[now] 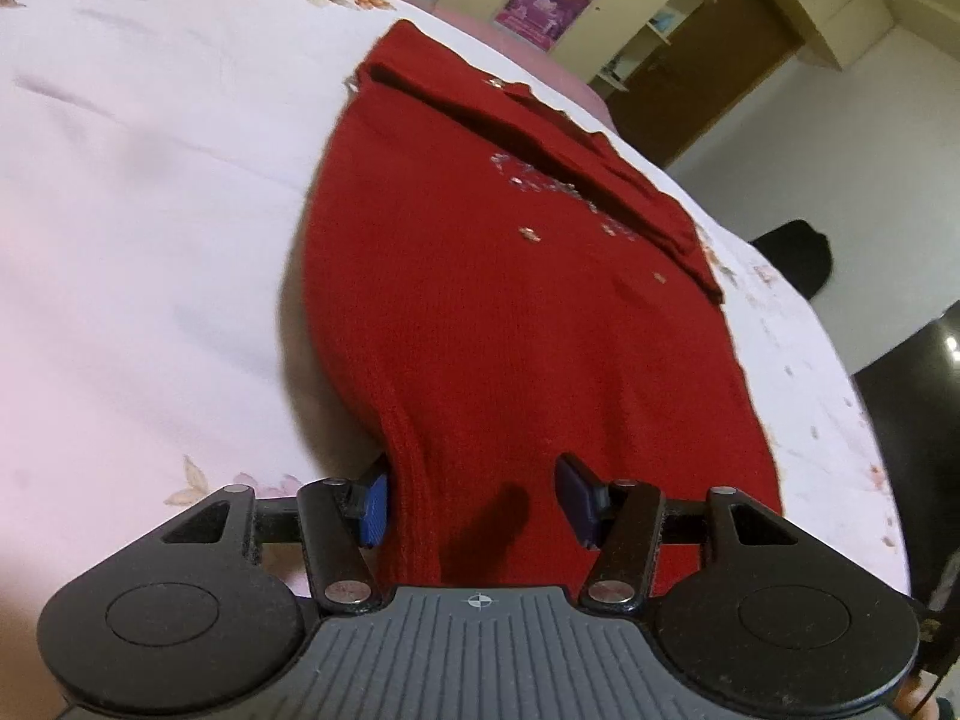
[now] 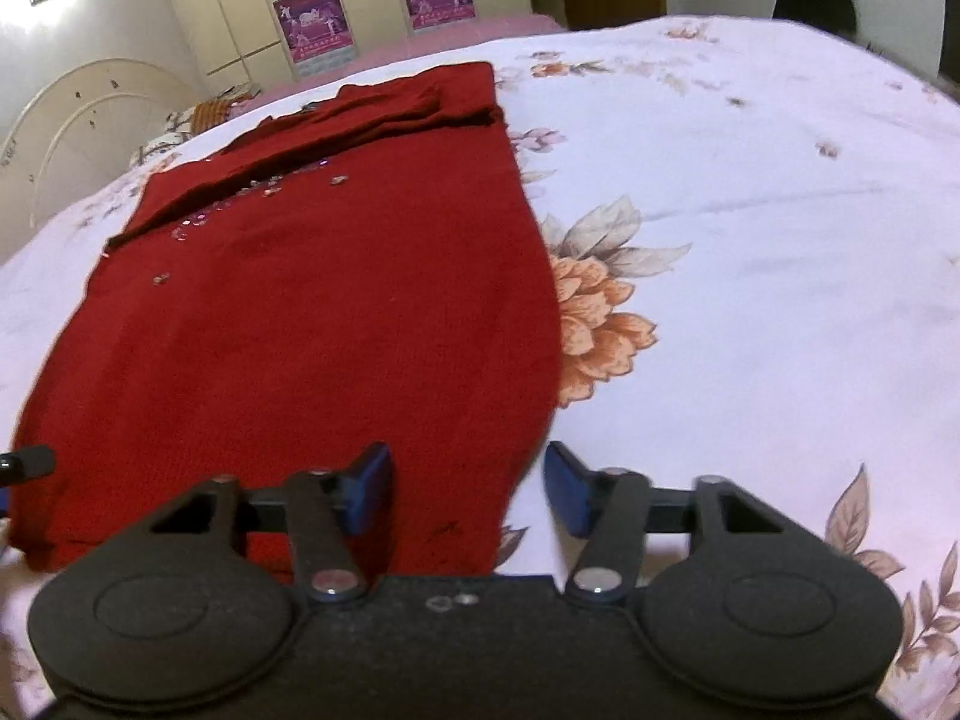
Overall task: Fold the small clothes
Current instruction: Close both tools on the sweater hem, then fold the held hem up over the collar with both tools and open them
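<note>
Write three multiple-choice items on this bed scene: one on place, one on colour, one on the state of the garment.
1. Where does the red sweater lie?
A. on the flowered bedspread
B. on a chair
C. on the floor

2. What colour are the pads on the right gripper fingers?
A. green
B. blue
C. yellow

3. How do the sweater's sleeves lie?
A. spread wide
B. hanging off the bed
C. folded in over the body

Key: 1 A, bedspread shows all around it; 2 B, both pads are blue; 3 C, a sleeve crosses the upper body.
</note>
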`<state>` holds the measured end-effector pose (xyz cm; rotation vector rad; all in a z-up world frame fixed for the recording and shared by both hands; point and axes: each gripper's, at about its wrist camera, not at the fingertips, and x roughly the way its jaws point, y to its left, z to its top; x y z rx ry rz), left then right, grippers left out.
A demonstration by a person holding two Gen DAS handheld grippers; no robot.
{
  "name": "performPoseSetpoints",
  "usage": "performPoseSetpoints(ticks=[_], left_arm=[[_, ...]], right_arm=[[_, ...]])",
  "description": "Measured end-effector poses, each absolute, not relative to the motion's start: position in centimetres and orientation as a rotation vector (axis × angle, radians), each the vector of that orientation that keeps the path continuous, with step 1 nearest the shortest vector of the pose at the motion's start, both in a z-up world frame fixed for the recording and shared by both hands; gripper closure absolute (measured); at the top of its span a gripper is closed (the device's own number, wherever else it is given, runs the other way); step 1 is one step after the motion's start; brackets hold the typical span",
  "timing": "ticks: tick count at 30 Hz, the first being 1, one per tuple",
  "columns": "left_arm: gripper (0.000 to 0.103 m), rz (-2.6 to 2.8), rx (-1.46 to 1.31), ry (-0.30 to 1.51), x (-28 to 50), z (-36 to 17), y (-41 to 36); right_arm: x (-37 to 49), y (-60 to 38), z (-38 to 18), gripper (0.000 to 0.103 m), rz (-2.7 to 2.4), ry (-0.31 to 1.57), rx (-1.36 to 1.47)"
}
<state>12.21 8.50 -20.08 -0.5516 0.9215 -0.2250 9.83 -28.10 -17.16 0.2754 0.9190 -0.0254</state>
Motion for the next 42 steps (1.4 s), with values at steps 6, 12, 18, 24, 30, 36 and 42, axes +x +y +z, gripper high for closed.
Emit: performPoseSetpoints(ticks=[6,12,18,24,30,36,42], left_arm=[[0.081,-0.292,-0.539,0.958,13.7,-20.7,7.6],[0.089,-0.338,-0.518,0.859,16.5,-17.5,7.1],[0.089,-0.329,-0.536,0.742,22.5,-14.1,7.6],[0.089,-0.303,-0.528,0.664,31.0,-12.6,7.4],[0.089,-0.254,-0.518,0.648,40.5,-14.0,6.4],[0.089,-0.180,-0.490,0.686,48.3,-16.4,5.8],[0.084,-0.114,-0.449,0.764,52.1,-18.2,5.2]], right_arm=[[10.2,-28.2,-17.4,0.086,0.040,0.990,0.389],[12.2,-29.0,-15.6,0.098,0.177,0.967,0.547],[16.7,-29.7,-11.7,0.098,0.212,0.821,0.562],[24.5,-31.0,-9.8,0.098,0.196,0.712,0.558],[34.3,-31.8,-10.3,0.098,0.168,0.645,0.556],[42.4,-32.7,-13.7,0.098,0.112,0.675,0.568],[47.4,-33.5,-17.3,0.096,0.082,0.772,0.614]])
